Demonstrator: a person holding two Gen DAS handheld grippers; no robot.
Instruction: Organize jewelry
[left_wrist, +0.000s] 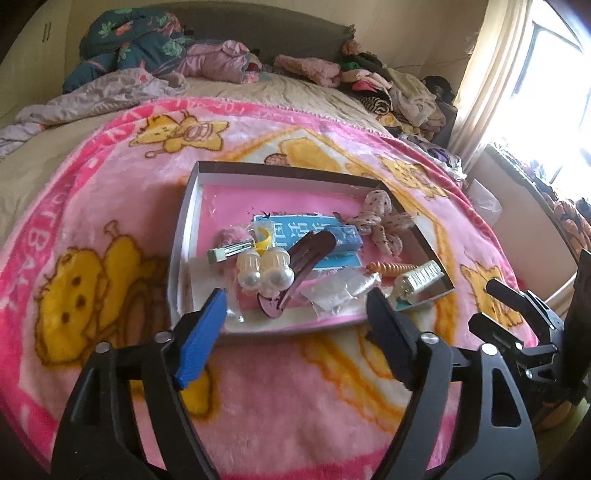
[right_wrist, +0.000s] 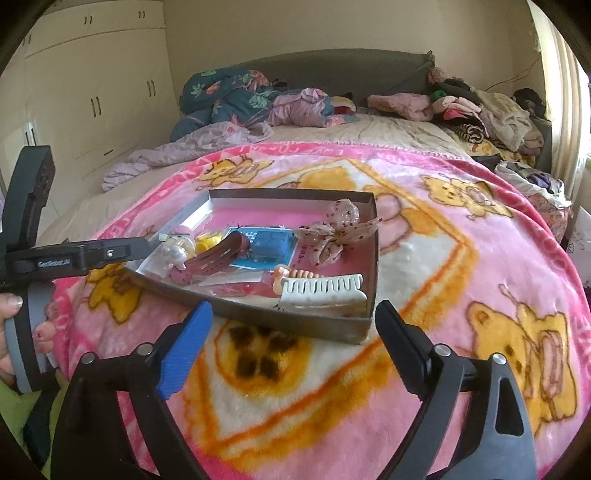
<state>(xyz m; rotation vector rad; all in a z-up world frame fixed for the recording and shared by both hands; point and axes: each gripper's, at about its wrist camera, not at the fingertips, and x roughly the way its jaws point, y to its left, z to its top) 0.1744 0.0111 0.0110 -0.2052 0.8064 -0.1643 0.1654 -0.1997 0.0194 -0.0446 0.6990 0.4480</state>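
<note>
A shallow grey box (left_wrist: 184, 218) (right_wrist: 314, 321) lies on a pink cartoon blanket (left_wrist: 92, 206) (right_wrist: 461, 258). In it are a pearl clip (left_wrist: 264, 271), a dark red snap clip (left_wrist: 303, 258) (right_wrist: 218, 258), a spotted bow (left_wrist: 384, 221) (right_wrist: 332, 232), a white claw clip (left_wrist: 417, 280) (right_wrist: 321, 291), a blue packet (left_wrist: 332, 240) (right_wrist: 271, 245) and an orange spiral tie (left_wrist: 389, 268). My left gripper (left_wrist: 295, 310) is open and empty at the box's near edge. My right gripper (right_wrist: 293, 325) is open and empty at the box's near corner. The left gripper also shows in the right wrist view (right_wrist: 110, 254).
The blanket lies on a bed with rumpled clothes and bedding (left_wrist: 140, 48) (right_wrist: 229, 96) at the headboard. More piled clothes (left_wrist: 402, 92) (right_wrist: 491, 114) lie at the far right. A wardrobe (right_wrist: 92, 92) stands left, a window and curtain (left_wrist: 517, 74) right.
</note>
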